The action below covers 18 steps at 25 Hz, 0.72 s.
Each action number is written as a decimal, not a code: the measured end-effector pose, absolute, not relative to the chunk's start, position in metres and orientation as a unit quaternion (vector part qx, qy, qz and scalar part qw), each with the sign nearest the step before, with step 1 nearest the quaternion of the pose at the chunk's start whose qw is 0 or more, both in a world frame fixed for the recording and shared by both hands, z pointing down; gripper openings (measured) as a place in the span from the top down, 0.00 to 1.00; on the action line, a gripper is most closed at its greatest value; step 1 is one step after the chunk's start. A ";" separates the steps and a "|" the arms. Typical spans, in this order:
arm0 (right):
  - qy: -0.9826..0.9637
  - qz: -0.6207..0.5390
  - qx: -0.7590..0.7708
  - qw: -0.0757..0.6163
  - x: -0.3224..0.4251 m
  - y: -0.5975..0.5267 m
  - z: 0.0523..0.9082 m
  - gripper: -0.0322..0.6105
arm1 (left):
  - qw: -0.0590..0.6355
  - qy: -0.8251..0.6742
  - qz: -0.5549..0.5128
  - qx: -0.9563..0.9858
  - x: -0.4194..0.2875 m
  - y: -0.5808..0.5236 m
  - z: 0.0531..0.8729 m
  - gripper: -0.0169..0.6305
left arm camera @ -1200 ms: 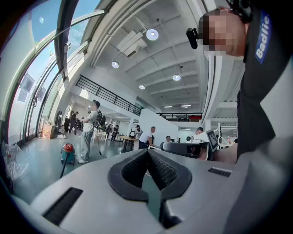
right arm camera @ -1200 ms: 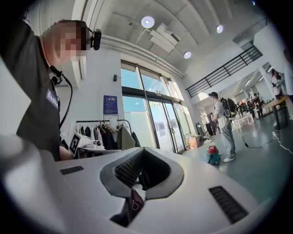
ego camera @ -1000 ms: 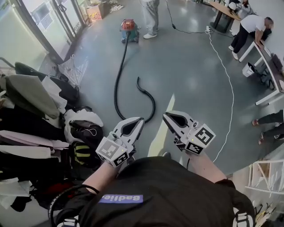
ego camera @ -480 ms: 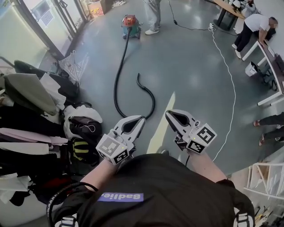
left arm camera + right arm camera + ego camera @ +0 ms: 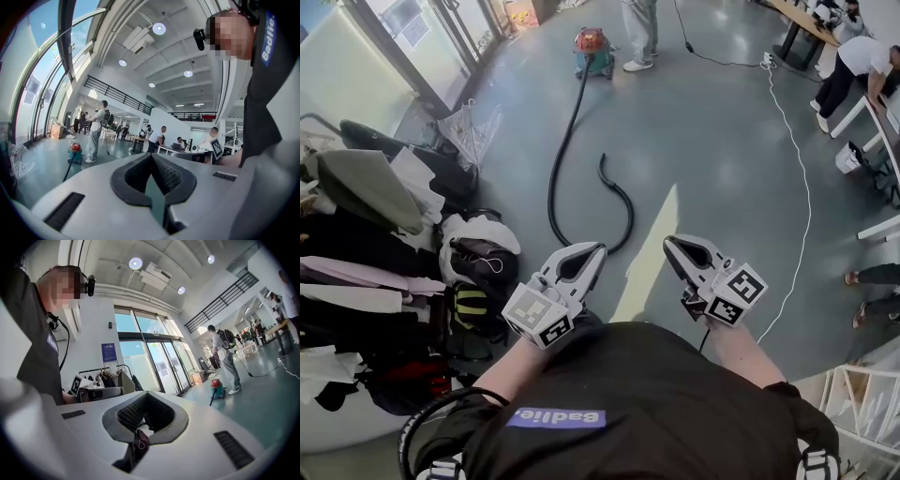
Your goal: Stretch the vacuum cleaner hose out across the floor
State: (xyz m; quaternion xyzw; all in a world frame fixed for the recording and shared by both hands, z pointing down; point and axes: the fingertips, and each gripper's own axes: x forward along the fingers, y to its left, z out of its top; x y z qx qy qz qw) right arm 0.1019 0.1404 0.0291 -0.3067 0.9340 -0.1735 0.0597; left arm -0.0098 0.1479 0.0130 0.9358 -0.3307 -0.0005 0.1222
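A red and teal vacuum cleaner [image 5: 593,49] stands far off on the grey floor. Its black hose [image 5: 551,178] runs toward me, bends in a loop just ahead of my grippers and curls back to a free end [image 5: 602,157]. My left gripper [image 5: 600,247] is held level above the floor, shut and empty, with the loop's bottom close past its tip. My right gripper [image 5: 667,240] hovers beside it, also shut with nothing in it. The vacuum cleaner [image 5: 75,152] shows small in the left gripper view past the left gripper [image 5: 151,154], and the vacuum cleaner [image 5: 217,386] shows beyond the right gripper [image 5: 147,393].
A heap of clothes and bags [image 5: 384,244] lines the left side by the glass doors. A white cable [image 5: 797,206] snakes over the floor at right. One person [image 5: 639,28] stands beside the vacuum, another leans on a desk [image 5: 872,103] at far right.
The head view has shifted: vacuum and hose sit further right than before. The right gripper has drifted slightly right. Both grippers stay shut and empty.
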 end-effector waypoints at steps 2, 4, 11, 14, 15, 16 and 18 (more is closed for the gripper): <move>0.930 -0.178 -0.315 0.058 0.106 0.128 0.034 0.94 | 0.127 -0.329 -0.007 0.936 -0.012 0.138 0.015 0.96; 0.926 -0.182 -0.327 0.056 0.107 0.110 0.039 0.94 | 0.126 -0.327 -0.014 0.936 -0.017 0.120 0.017 0.96; 0.919 -0.176 -0.353 0.032 0.066 0.027 0.042 0.94 | 0.147 -0.312 -0.040 0.938 -0.063 0.013 0.032 0.96; 0.915 -0.165 -0.368 0.022 0.035 -0.022 0.038 0.94 | 0.144 -0.298 -0.047 0.943 -0.096 -0.045 0.032 0.96; 0.911 -0.166 -0.376 0.023 0.026 -0.038 0.038 0.94 | 0.145 -0.293 -0.047 0.944 -0.106 -0.063 0.033 0.96; 0.908 -0.169 -0.384 0.024 0.018 -0.053 0.037 0.94 | 0.147 -0.288 -0.047 0.945 -0.116 -0.079 0.033 0.96; 0.903 -0.168 -0.395 0.027 0.005 -0.078 0.035 0.94 | 0.149 -0.278 -0.044 0.948 -0.132 -0.108 0.036 0.96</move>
